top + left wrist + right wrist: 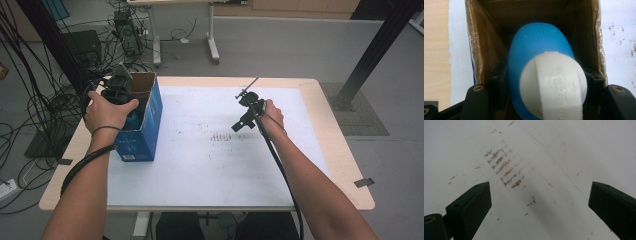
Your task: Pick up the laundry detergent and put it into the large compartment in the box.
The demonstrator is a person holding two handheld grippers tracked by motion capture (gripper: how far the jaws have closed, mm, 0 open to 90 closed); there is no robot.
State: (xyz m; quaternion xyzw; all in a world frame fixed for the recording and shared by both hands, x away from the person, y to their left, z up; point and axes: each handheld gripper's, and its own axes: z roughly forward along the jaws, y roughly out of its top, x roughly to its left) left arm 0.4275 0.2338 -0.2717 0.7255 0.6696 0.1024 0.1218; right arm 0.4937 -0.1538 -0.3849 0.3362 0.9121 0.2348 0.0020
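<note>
A blue bottle [539, 45] with a white cap [554, 87] sits inside an open cardboard box [486, 47]. The box is blue outside [142, 135] and stands at the left of the table. My left gripper [546, 82] reaches down into the box, with its jaws pressed against both sides of the bottle just behind the cap. In the high view the left gripper [127, 107] is at the box's open top, under the person's hand. My right gripper [240, 124] hovers open over the white mat [210, 170], with nothing between its jaws [540, 202].
Brown smudge marks [220, 136] lie on the mat just left of the right gripper, also seen as brown marks [504, 167] ahead of its jaws. The wooden table edge [345, 150] frames the mat. Cables and equipment [125, 30] sit on the floor behind.
</note>
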